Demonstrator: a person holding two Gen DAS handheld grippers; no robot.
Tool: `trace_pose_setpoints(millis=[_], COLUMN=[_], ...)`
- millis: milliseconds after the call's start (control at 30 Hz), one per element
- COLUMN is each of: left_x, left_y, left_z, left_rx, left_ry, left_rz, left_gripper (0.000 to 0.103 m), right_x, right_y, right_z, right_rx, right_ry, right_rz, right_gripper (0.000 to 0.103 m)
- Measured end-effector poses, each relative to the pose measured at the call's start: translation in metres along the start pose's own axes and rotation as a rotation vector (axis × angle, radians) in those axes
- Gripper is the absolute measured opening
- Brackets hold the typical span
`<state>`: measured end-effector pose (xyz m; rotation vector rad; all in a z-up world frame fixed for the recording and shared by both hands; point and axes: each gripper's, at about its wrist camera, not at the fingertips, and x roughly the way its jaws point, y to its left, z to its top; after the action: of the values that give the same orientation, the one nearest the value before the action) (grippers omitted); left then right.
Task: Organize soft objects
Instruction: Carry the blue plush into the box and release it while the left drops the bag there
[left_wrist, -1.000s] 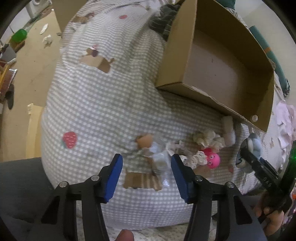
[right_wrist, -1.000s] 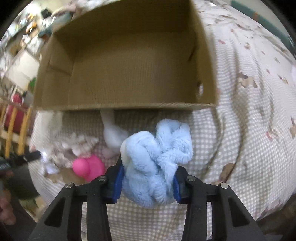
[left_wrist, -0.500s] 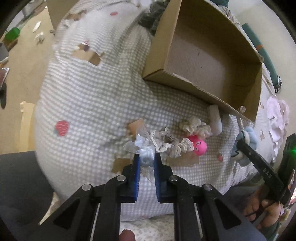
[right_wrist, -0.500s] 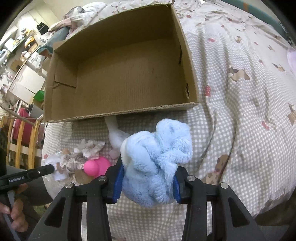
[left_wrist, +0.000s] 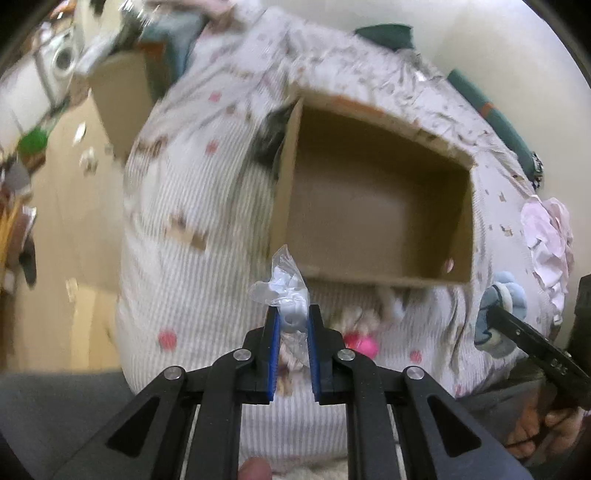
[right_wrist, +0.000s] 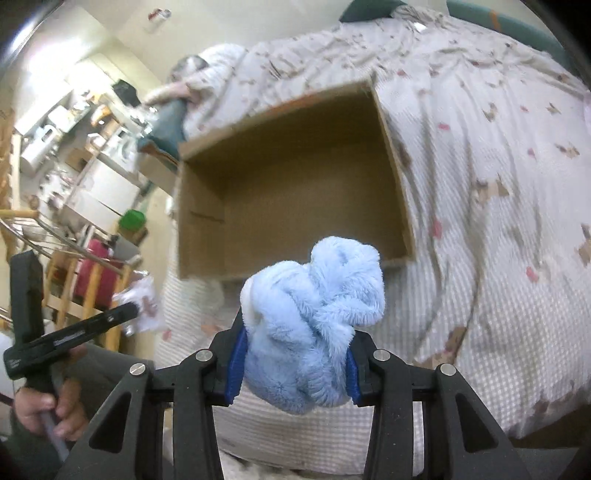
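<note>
While the cardboard box (left_wrist: 373, 206) is sitting on the bed (left_wrist: 192, 236), my left hand-held gripper (left_wrist: 291, 325) is pinching a plastic-wrapped item (left_wrist: 286, 291), my right hand-held gripper (right_wrist: 295, 350) squeezing blue plush (right_wrist: 314, 310).

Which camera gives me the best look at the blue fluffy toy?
The right wrist view: the blue fluffy toy fills the centre, sharp, clamped in the right gripper. The left wrist view shows only a small blurred part near its right edge.

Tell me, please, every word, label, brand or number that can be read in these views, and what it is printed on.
Nothing can be read for certain.
Right gripper arm, left wrist view: white print, perhaps "DAS", too blurred.
Left gripper arm, right wrist view: white print, too blurred.
Cardboard box: no print shows.
</note>
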<state>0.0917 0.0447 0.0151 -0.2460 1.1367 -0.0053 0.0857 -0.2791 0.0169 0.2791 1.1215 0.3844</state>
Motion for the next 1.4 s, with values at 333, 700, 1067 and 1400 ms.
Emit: trace_pose_setpoints(millis=[333,700,1067,1400], left_x=[0.022,0.109,0.144,0.141], left_y=[-0.028,-0.033,-0.032,-0.035], left_z=[0.069,0.074,0.060,0.056], left_rx=[0.077,0.117,0.144,0.163], left_ry=[-0.052,0.007,0.046,0.026], left_rz=[0.000,0.047,0.074,0.104], left_gripper=[0.012,0.012,0.012,0.012], right_x=[0.008,0.089,0.127,0.131], right_y=[0.013,-0.008,-0.012,-0.006], right_z=[0.047,0.066,0.051,0.055], right_rx=[-0.063,-0.024,-0.033,-0.039], right_ry=[-0.064,-0.012,0.087,0.087], right_rz=[-0.021,-0.077,-0.126,-0.130], right_gripper=[0.045,0.045,0.047,0.054])
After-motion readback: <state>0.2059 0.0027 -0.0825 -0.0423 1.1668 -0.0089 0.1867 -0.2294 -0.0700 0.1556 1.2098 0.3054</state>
